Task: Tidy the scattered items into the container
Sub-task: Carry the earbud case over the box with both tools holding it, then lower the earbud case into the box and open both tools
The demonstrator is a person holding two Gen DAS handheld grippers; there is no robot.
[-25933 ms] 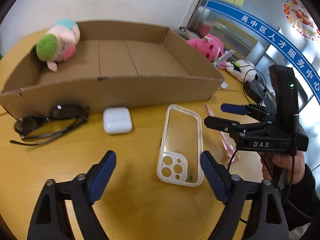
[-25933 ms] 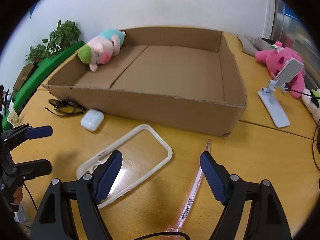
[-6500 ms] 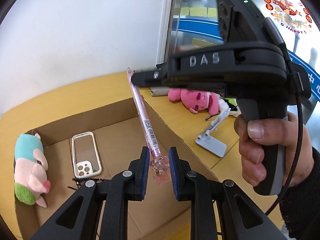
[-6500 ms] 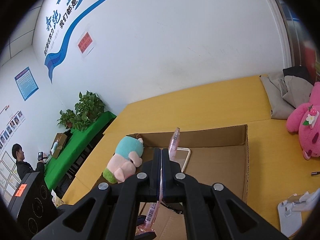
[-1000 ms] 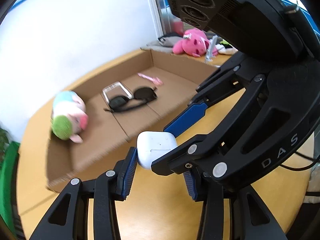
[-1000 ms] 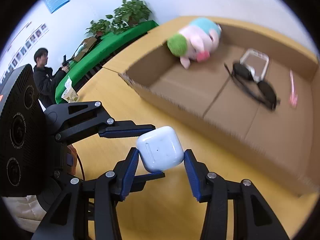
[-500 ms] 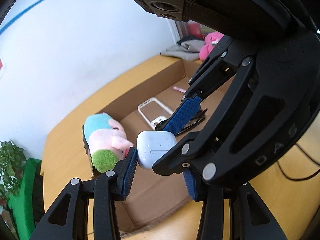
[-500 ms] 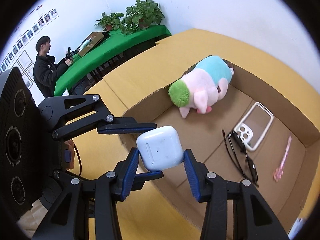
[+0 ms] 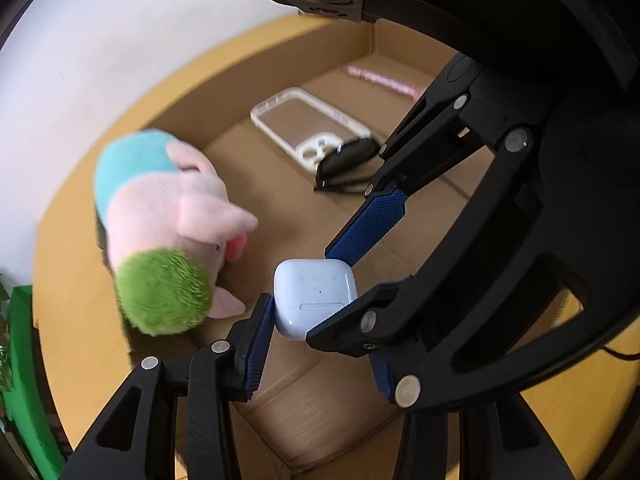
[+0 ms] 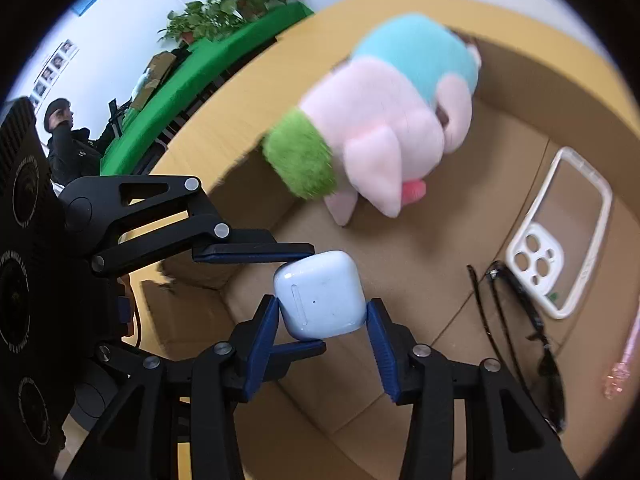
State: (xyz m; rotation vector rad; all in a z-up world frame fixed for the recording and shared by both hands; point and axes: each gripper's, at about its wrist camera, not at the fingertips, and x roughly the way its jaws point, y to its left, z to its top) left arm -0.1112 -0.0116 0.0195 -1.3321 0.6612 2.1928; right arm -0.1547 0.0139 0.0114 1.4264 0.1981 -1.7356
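I had the white earbud case pinched from four sides — my left gripper and my right gripper both partway closed on it, at lower centre of each frame, above the cardboard box. In the right wrist view, the plush pig lay upper centre, then the sunglasses and clear phone case at right — the pink pen at the right edge.

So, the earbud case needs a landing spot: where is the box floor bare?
Bare cardboard lies right under the earbud case, between the plush pig and the sunglasses, down to the box's near wall. It is crowded farther in: phone case, sunglasses and pink pen sit close together.
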